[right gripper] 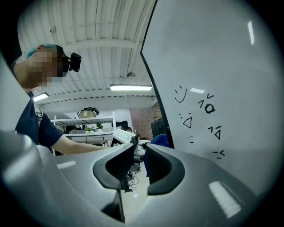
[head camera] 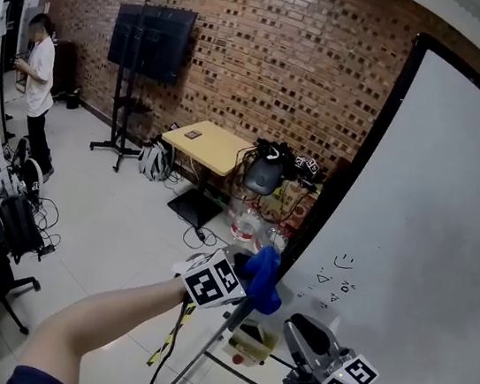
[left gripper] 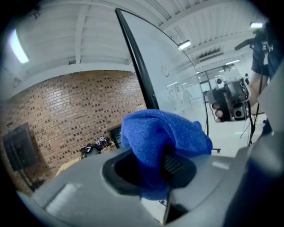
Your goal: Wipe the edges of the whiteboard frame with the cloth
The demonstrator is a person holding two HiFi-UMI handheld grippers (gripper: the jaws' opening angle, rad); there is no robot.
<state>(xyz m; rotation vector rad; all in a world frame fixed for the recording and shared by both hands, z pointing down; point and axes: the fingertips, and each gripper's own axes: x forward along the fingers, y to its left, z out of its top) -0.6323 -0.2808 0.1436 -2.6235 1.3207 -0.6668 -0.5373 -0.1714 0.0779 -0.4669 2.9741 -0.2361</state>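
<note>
Blue cloth (head camera: 263, 275) held near the black whiteboard frame (head camera: 338, 192).
Head view: the left gripper (head camera: 249, 278) carries the cloth close to the lower left edge of the frame; the right gripper (head camera: 296, 327) is lower, before the whiteboard (head camera: 432, 224). Left gripper view: the jaws pinch the cloth, which bulges above them. Right gripper view: the jaws stand slightly apart, with nothing between them.

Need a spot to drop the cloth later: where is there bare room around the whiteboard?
The pale tiled floor lies bare in front of the black television stand, left of the square yellow table, whose top is nearly bare. Crowded: the clutter of bottles and cables by the left edge of the white whiteboard.
</note>
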